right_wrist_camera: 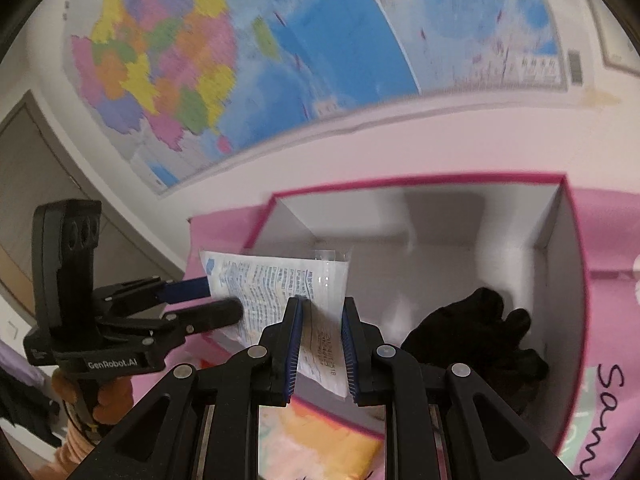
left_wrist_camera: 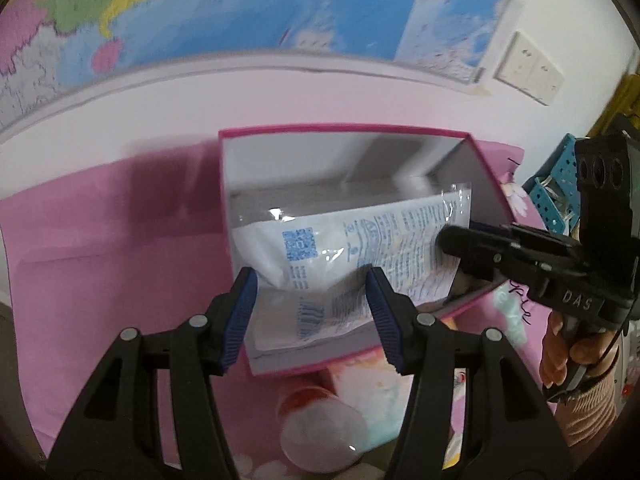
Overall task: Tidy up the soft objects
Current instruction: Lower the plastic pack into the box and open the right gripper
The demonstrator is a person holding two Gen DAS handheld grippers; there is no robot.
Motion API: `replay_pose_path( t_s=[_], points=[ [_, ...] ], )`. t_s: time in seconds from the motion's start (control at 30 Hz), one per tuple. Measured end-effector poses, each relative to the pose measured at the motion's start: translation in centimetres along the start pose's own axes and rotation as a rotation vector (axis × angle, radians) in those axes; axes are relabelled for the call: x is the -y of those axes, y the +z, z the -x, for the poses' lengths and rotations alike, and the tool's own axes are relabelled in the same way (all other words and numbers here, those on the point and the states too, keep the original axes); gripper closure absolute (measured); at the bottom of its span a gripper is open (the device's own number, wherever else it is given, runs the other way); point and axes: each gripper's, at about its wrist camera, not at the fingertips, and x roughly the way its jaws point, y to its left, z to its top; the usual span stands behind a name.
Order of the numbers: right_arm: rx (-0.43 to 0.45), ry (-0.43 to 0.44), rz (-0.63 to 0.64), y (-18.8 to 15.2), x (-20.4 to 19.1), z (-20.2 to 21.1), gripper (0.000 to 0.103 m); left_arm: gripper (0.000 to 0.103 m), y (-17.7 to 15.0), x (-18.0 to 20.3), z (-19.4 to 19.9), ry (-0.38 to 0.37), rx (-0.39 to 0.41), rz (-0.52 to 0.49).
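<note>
The packet [left_wrist_camera: 360, 252] hangs tilted over the pink-rimmed box [left_wrist_camera: 344, 132], partly inside it. The right gripper [right_wrist_camera: 320, 344] is clenched on the packet's edge, and the left gripper [left_wrist_camera: 312, 312] is spread wide — packet between its fingers, untouched. A black glove [right_wrist_camera: 476, 336] lies in the box.

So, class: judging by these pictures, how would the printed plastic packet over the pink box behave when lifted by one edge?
The printed plastic packet probably flops: it bends and creases between the left tool and right tool. Its glossy film looks slippery. It seems light, hanging over the pink box from thin edges.
</note>
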Motion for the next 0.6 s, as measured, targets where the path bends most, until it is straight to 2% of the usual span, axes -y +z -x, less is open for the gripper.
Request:
replay_pose_path(
  t_s=[0.07,0.17,0.27,0.4,0.6],
  points=[
    [-0.027,-0.023,0.002,0.0,0.1,-1.0,0.081,0.045,0.0,-0.5,-0.7,0.001,-0.019,0.014],
    [-0.042,-0.096,0.002,0.1,0.2,-1.7,0.069,0.045,0.0,-0.6,-1.0,-0.007,-0.029,0.027],
    [-0.025,-0.142,0.013,0.0,0.2,-1.1,0.063,0.045,-0.3,-0.2,-0.2,0.020,0.004,0.021],
    [0.023,-0.130,0.051,-0.8,-0.4,1.5,0.062,0.045,-0.7,-0.3,1.9,0.038,0.069,0.015],
    [0.080,-0.116,0.126,-2.7,-1.9,5.2,0.055,0.045,-3.5,-0.4,6.7,0.007,0.176,-0.021]
  ],
)
